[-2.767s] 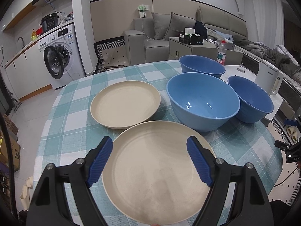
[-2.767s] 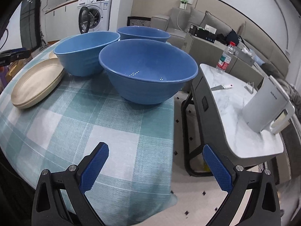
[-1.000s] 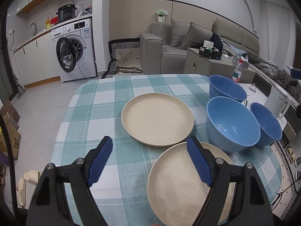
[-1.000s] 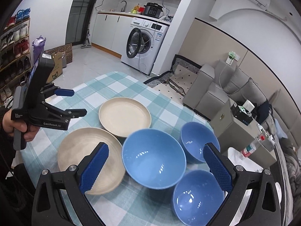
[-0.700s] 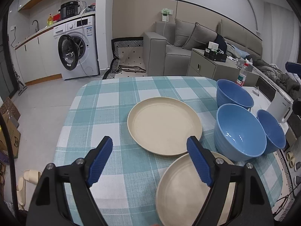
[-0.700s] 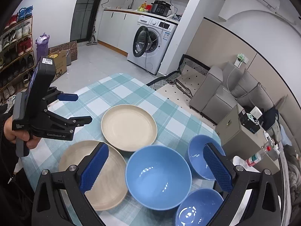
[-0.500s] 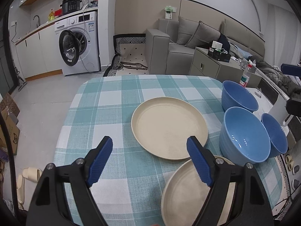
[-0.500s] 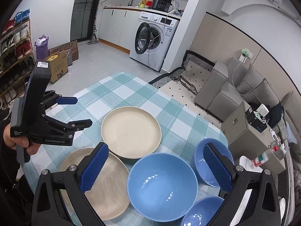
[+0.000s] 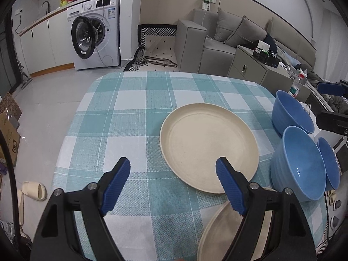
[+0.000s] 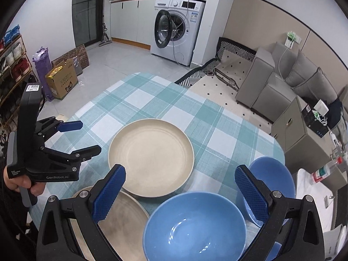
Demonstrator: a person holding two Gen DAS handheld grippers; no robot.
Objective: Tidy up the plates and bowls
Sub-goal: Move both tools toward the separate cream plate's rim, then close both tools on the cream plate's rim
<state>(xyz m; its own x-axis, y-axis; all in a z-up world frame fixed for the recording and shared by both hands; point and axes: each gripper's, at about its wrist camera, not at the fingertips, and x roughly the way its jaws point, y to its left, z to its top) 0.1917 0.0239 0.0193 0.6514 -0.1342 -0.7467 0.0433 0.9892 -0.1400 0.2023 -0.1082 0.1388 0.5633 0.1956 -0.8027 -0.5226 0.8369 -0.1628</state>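
Two cream plates lie on the checked tablecloth: the far plate (image 9: 208,145) (image 10: 151,156) and the near plate (image 9: 219,235) (image 10: 119,221), whose rim the far plate slightly overlaps. Three blue bowls stand to the right: a large one (image 9: 298,163) (image 10: 193,226), a far one (image 9: 291,113) (image 10: 271,178) and a third (image 9: 329,163) partly hidden. My left gripper (image 9: 174,180) is open and empty, above the cloth left of the plates; it also shows in the right wrist view (image 10: 76,137). My right gripper (image 10: 180,191) is open and empty, high above the bowls and plates.
The table (image 9: 134,108) is covered by a teal and white checked cloth. A white side table with a water bottle (image 10: 324,171) stands to the right. A sofa (image 9: 217,45), a washing machine (image 10: 176,24) and cardboard boxes (image 10: 63,78) are on the floor beyond.
Both grippers have risen and drawn back from the dishes. The left view has swung left, the right view now looks down over the whole table. Both stayed open.
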